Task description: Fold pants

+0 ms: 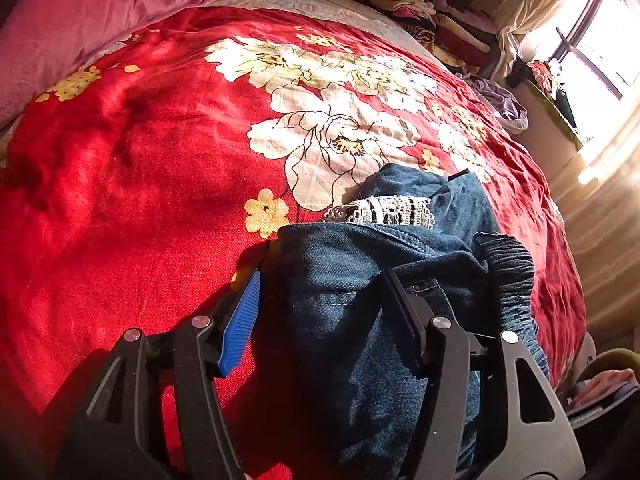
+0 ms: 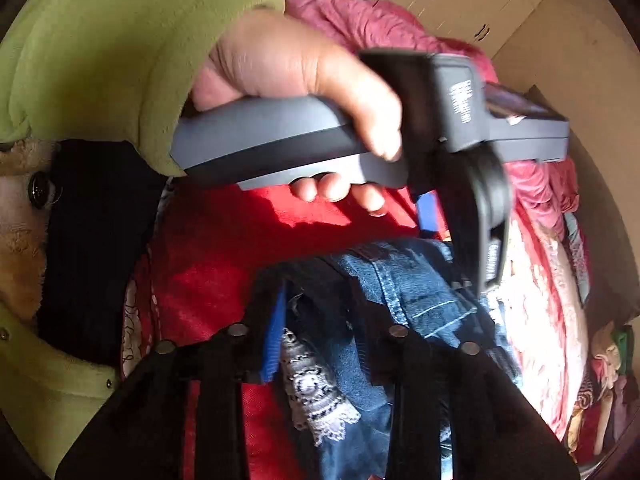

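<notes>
Your left gripper [image 1: 320, 300] jaws stand spread over the jeans [image 1: 360, 280]; your right gripper [image 2: 320, 312] pinches their denim; its white label is unreadable.

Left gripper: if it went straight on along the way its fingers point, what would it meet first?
Most likely the jeans: the folded denim already lies between the open left gripper's fingers, with the lace trim just beyond. Depth is unclear, but nothing else shows ahead.

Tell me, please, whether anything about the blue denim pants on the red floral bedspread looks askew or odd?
Yes. The blue denim pants lie bunched on the red floral bedspread, not flat: the black elastic waistband is crumpled and a white lace trim pokes out between layers.
</notes>
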`<state>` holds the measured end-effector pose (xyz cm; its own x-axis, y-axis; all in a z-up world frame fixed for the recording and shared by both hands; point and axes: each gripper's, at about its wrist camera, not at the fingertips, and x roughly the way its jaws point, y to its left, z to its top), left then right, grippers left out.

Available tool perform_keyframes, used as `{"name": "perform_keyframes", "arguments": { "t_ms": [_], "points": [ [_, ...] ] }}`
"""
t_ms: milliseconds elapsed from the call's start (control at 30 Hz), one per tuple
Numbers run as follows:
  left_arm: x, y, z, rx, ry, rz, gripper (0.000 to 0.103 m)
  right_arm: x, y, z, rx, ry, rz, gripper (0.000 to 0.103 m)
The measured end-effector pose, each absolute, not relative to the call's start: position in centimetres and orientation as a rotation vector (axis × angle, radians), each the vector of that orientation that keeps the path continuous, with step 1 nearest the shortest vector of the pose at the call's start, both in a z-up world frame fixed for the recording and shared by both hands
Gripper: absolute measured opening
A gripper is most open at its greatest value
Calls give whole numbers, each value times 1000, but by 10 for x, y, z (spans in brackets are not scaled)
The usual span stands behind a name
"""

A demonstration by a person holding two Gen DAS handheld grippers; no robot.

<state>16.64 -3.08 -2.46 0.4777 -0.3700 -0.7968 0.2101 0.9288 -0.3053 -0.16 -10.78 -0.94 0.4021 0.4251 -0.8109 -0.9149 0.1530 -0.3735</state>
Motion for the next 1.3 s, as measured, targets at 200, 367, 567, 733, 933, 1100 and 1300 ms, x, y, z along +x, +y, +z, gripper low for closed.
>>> {"name": "perform_keyframes", "arguments": {
  "t_ms": [200, 367, 567, 733, 933, 1100, 1300],
  "points": [
    [170, -30, -26, -163, 1007, -352, 62, -7, -127, -2, -899, 717, 1142, 6],
    [174, -34, -31, -153, 985, -335, 66, 1, -132, -14, -775, 775, 1131, 13],
    [154, -21, -15, -182, 912, -326, 66, -4, -151, 20, -596, 758, 1140, 35],
    [127, -15, -5, -170, 872, -322, 66, 19, -188, 54, -440, 713, 973, 36],
    [99, -27, -9, -141, 891, -355, 66, 82, -222, 74, -358, 720, 714, 36],
    [86, -43, -19, -102, 923, -380, 67, 131, -196, 65, -384, 798, 715, 36],
    [80, -50, -26, -81, 937, -380, 68, 168, -166, 13, -529, 919, 646, 36]
  ]
}}
